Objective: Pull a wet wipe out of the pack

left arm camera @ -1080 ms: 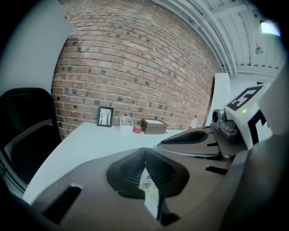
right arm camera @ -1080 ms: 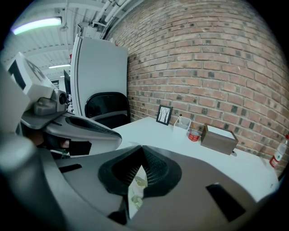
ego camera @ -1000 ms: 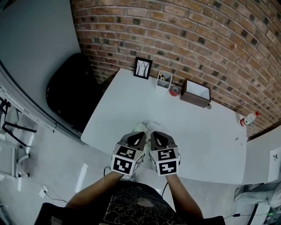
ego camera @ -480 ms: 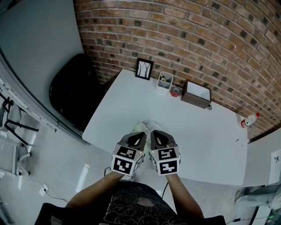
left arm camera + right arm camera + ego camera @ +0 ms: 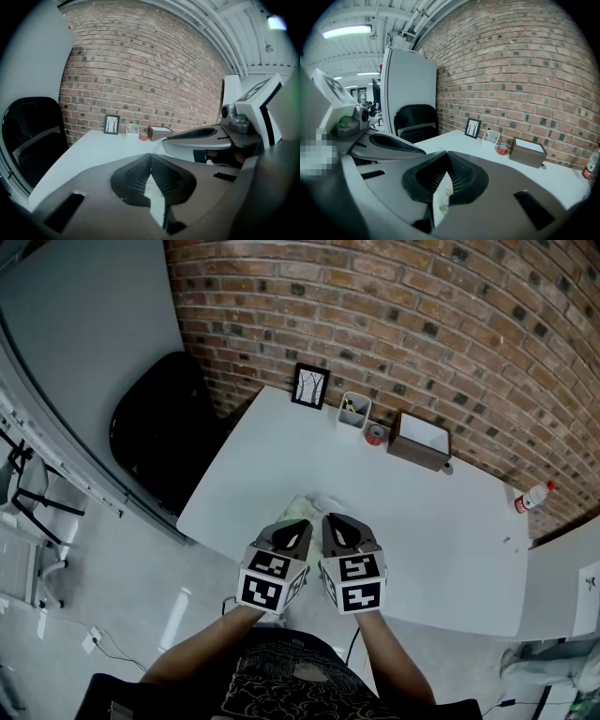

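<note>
The wet wipe pack [image 5: 307, 503], pale green and white, lies near the front edge of the white table [image 5: 441, 540], mostly hidden under both grippers. My left gripper [image 5: 298, 527] and right gripper [image 5: 336, 525] hover side by side just above it, with the jaws of each closed tip to tip. In the left gripper view the jaws of the left gripper [image 5: 150, 157] meet, and a pale sliver of the pack [image 5: 152, 190] shows below them. The right gripper [image 5: 449, 155] is likewise shut, with a strip of the pack [image 5: 441, 199] visible beneath its jaws.
Along the brick wall at the table's far edge stand a framed picture [image 5: 308, 385], a white holder [image 5: 352, 411], a red tape roll [image 5: 373, 434] and a brown box [image 5: 418, 440]. A bottle [image 5: 530, 496] is at the right end. A black chair [image 5: 159, 432] stands to the left.
The head view has shifted slightly. Both grippers stay side by side over the pack, jaws still closed.
</note>
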The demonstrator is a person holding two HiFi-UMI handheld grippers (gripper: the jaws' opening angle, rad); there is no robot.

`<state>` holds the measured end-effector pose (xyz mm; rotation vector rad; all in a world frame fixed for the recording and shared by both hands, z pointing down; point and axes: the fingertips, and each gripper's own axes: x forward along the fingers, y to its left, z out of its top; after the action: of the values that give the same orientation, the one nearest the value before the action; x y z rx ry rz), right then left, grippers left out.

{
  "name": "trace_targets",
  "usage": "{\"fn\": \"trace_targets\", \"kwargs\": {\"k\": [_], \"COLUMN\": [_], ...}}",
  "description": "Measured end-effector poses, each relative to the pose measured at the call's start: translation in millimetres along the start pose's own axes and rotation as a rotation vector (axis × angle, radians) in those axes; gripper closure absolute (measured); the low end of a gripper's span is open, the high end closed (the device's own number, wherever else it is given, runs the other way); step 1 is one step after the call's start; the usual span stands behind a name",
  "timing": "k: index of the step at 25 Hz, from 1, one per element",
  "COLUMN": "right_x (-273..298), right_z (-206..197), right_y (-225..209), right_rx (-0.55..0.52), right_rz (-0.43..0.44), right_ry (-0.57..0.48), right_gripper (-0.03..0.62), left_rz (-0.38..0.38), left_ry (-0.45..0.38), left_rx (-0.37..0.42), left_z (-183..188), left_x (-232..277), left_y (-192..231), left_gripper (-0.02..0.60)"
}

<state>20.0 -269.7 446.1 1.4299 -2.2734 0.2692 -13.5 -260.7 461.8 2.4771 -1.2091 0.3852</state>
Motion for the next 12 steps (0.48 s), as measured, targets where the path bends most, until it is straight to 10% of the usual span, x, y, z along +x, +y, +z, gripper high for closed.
{"fn": "trace_targets", "kwargs": {"k": [12], "right_x": [-27.1], "right_z": [11.1], "right_y": [7.8], "right_rx": [-0.016], "right_rz": [0.010], "right_ry": [-0.061], "right_gripper": [0.577], "left_rz": [0.036], "left_ry": [-0.026], "left_rx": [-0.005], "left_z": [-1.9], "left_x": [-19.9], "left_y": [-11.6], "left_gripper": [0.569]}}
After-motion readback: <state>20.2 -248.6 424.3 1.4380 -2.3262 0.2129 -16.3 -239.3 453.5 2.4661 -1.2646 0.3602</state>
